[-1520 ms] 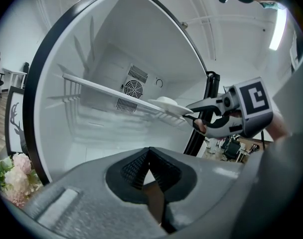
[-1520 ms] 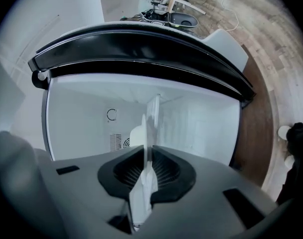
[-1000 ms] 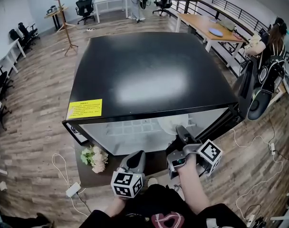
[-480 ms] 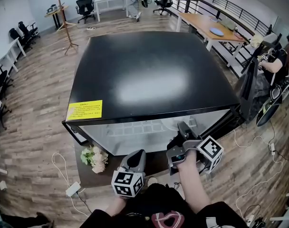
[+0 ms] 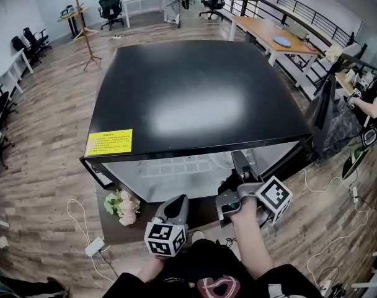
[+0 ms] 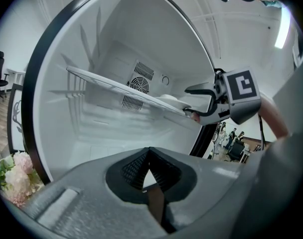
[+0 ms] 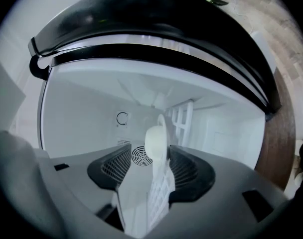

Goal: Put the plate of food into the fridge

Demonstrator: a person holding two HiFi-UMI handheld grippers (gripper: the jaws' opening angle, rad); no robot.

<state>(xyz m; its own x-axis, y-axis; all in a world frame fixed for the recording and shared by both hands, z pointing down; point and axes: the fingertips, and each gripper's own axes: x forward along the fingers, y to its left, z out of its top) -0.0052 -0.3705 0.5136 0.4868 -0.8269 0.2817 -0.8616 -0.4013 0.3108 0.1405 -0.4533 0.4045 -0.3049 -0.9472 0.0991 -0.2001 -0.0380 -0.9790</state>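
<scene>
The white plate [image 6: 167, 100] lies on the wire shelf [image 6: 106, 83] inside the open fridge [image 5: 195, 92]. In the right gripper view its rim [image 7: 155, 139] stands on edge between the jaws, because that view is rolled. My right gripper [image 6: 190, 103] reaches in at the plate's near rim. Its jaws have just been opening, and they now stand apart above and below the rim without pressing on it. My left gripper [image 5: 178, 208] hangs low in front of the fridge, shut and empty, pointing at the interior.
The fridge's dark door [image 5: 320, 113] stands open at the right. A bunch of pale flowers [image 5: 121, 205] sits at the fridge's lower left. Cables and a power strip [image 5: 92, 248] lie on the wood floor. The fan grille [image 6: 137, 85] marks the back wall.
My right gripper has lifted a little at the shelf and its jaws have parted from the plate's rim. The left gripper has stayed in place.
</scene>
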